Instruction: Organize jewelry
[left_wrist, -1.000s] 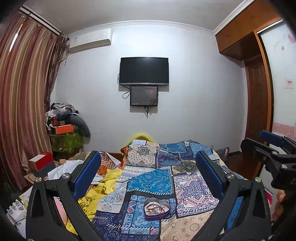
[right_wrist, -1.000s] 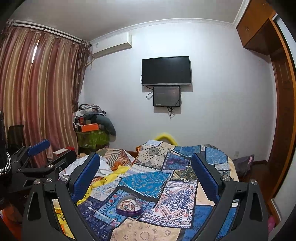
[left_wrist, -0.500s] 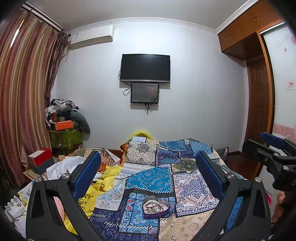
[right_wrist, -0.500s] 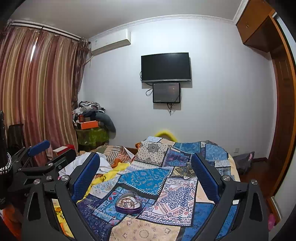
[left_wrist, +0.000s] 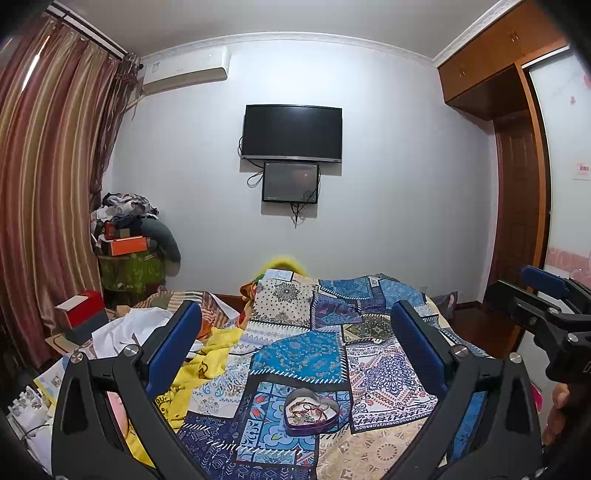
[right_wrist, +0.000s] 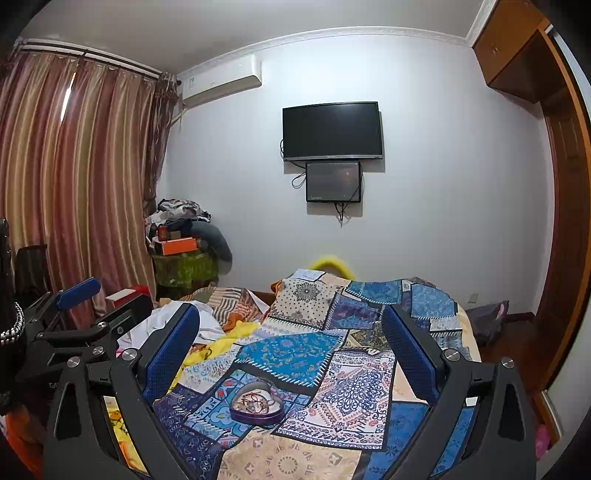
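Between left claw (left_wrist: 295, 339) tips: heart tin (left_wrist: 311, 411).

Left hand-held gripper (left_wrist: 295, 325) and right hand-held gripper (right_wrist: 290, 321): black frames, silver screws, blue ribbed finger pads (left_wrist: 173, 343). Bare-skinned hand (left_wrist: 557, 410) at frame edge.

1. Left gripper (left_wrist: 295, 325) hangs above the patchwork quilt (left_wrist: 299, 354), jaws wide apart, nothing btw them.
2. Purple heart-shaped tin (left_wrist: 311, 412) lies on quilt, w/ tangled jewelry (left_wrist: 306, 408) inside.
3. Right gripper (left_wrist: 543, 295) at right edge.
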